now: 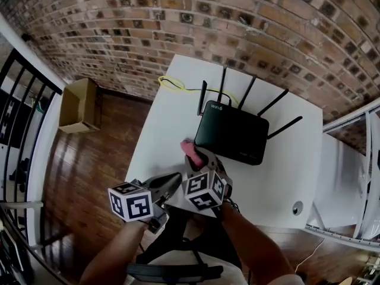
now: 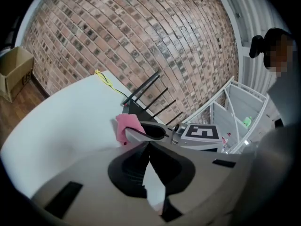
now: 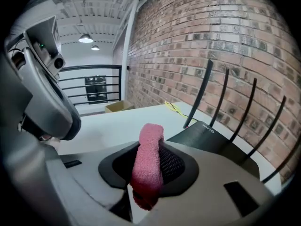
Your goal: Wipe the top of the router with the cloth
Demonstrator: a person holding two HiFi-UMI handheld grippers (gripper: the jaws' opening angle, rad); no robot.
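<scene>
The black router (image 1: 231, 132) sits mid-frame in the head view on the white counter (image 1: 155, 135), its antennas raised toward the brick wall (image 1: 119, 34). The pink cloth (image 1: 190, 149) is just off the router's lower-left corner, not on its top. The right claw (image 1: 199, 158) is clamped on the cloth. The left claw (image 1: 173, 183), lower left of that, has its jaws together with nothing between them. A yellow cable (image 1: 172, 85) lies above the router, and a cardboard box (image 1: 80, 105) stands at the left on the wooden floor (image 1: 89, 177).

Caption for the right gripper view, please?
Right gripper clamps a pink cloth near the black router on a white table.
</scene>
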